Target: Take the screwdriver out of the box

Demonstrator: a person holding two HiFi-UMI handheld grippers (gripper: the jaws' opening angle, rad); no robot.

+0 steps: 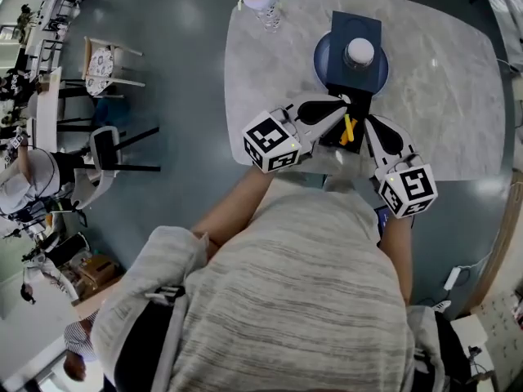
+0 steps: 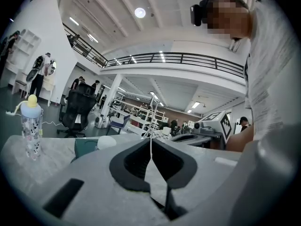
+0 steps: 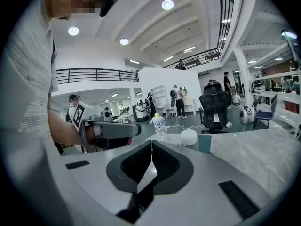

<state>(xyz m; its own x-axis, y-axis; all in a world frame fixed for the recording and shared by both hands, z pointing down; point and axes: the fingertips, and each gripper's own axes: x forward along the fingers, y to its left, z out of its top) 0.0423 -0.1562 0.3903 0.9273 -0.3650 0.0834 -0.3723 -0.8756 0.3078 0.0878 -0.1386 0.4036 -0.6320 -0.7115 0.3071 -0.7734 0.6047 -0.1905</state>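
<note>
A yellow-handled screwdriver (image 1: 349,129) lies in a small black box (image 1: 333,135) at the near edge of the marble table (image 1: 441,80). My left gripper (image 1: 337,109) reaches in from the left, its tips just above and left of the screwdriver. My right gripper (image 1: 369,123) comes in from the lower right, tips close to the box's right side. In the left gripper view my left gripper (image 2: 151,140) has its jaws meeting with nothing between them. My right gripper (image 3: 151,145) is shut and empty too. Neither gripper view shows the screwdriver.
Behind the black box stand a round blue plate (image 1: 327,68), a dark blue square box (image 1: 355,24) and a white-capped bottle (image 1: 359,52). A baby bottle (image 1: 263,5) stands at the table's far left corner. Chairs (image 1: 106,64) stand on the floor to the left.
</note>
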